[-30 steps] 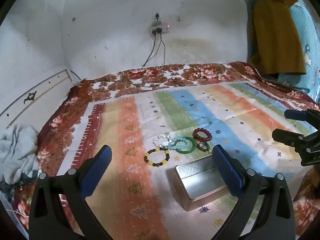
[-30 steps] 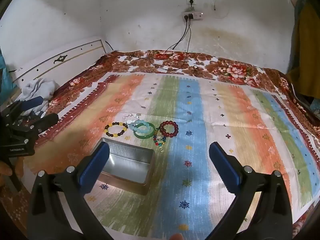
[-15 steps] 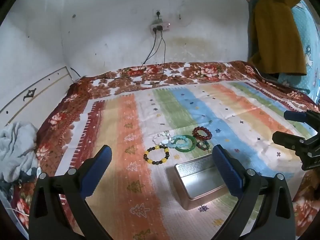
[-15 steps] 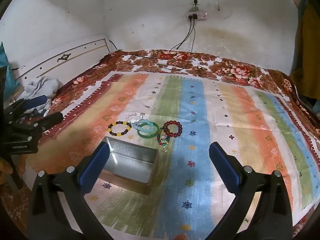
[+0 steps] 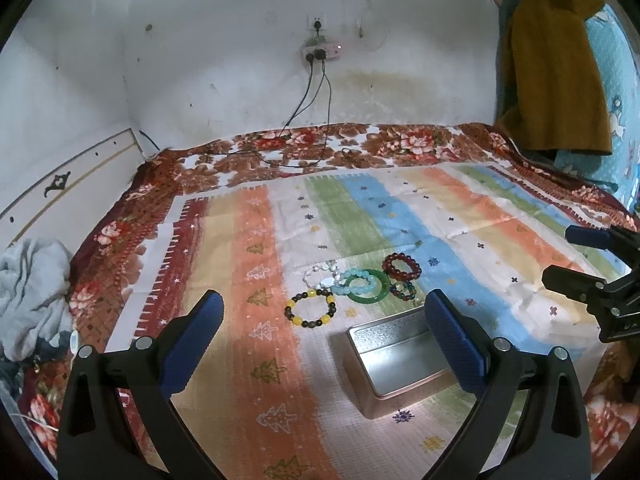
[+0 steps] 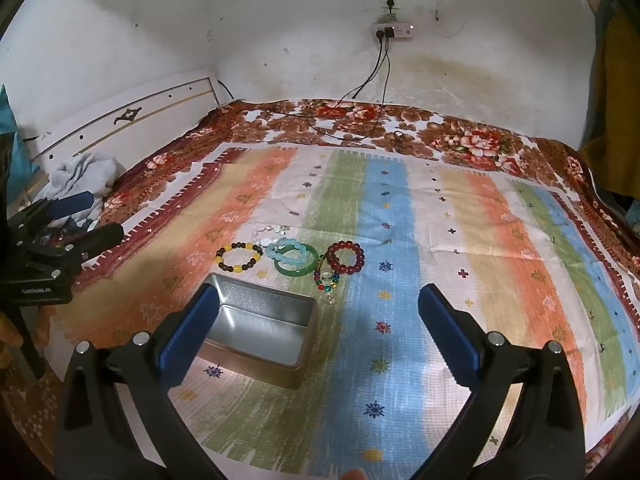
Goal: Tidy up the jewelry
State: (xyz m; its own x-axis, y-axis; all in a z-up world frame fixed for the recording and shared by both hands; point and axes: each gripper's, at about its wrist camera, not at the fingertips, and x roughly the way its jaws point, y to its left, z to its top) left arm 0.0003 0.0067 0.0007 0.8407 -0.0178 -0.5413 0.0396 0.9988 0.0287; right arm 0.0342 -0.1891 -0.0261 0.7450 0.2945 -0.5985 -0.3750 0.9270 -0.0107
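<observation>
Several bracelets lie in a row on the striped cloth: a yellow-and-dark bead bracelet (image 5: 310,311) (image 6: 238,257), a green bangle (image 5: 368,287) (image 6: 297,265) with a pale blue bead bracelet (image 6: 289,253) on it, a dark red bead bracelet (image 5: 401,267) (image 6: 346,257), a small multicoloured one (image 6: 327,278) and a white one (image 5: 320,271). An empty open metal tin (image 5: 400,364) (image 6: 260,330) stands just in front of them. My left gripper (image 5: 322,334) is open and empty above the cloth. My right gripper (image 6: 320,326) is open and empty over the tin's right side.
The striped cloth (image 6: 460,264) covers a floral blanket (image 6: 472,140) on a bed. Cables (image 6: 360,120) run from a wall socket. A grey garment (image 5: 28,292) lies at the left edge. A brown coat (image 5: 556,80) hangs at right.
Both grippers have tilted up and drawn back slightly, so the bracelets and tin sit lower in both views. Nothing was taken hold of.
</observation>
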